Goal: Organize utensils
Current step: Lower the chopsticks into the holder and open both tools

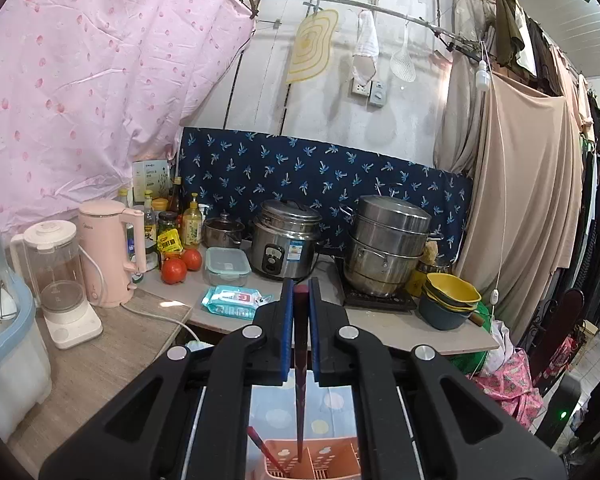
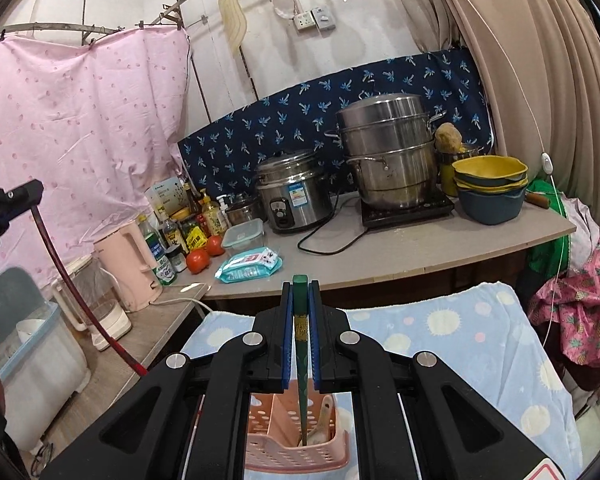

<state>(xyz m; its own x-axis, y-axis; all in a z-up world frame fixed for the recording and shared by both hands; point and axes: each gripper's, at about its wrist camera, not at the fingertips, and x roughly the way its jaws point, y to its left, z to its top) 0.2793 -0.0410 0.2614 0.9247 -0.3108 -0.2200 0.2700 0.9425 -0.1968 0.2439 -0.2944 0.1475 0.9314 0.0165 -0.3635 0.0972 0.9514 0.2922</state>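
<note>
Cluttered kitchen tabletop [image 2: 440, 248] behind pink utensil caddy [image 2: 296, 440]. Left claw [image 1: 300, 292] clamped on dark red chopstick [image 1: 300, 360], right claw [image 2: 301, 292] on green chopstick [image 2: 301, 360], both over caddy.

- The left tongs [image 1: 300, 300] point forward and slightly downward, blue pads clamped tight on a thin stick held between them.
- The right tongs [image 2: 301, 300] tilt a little further downward, pads likewise pinched on a thin stick.
- In the right wrist view the left tongs [image 2: 30, 196] sit high at the far left.
</note>
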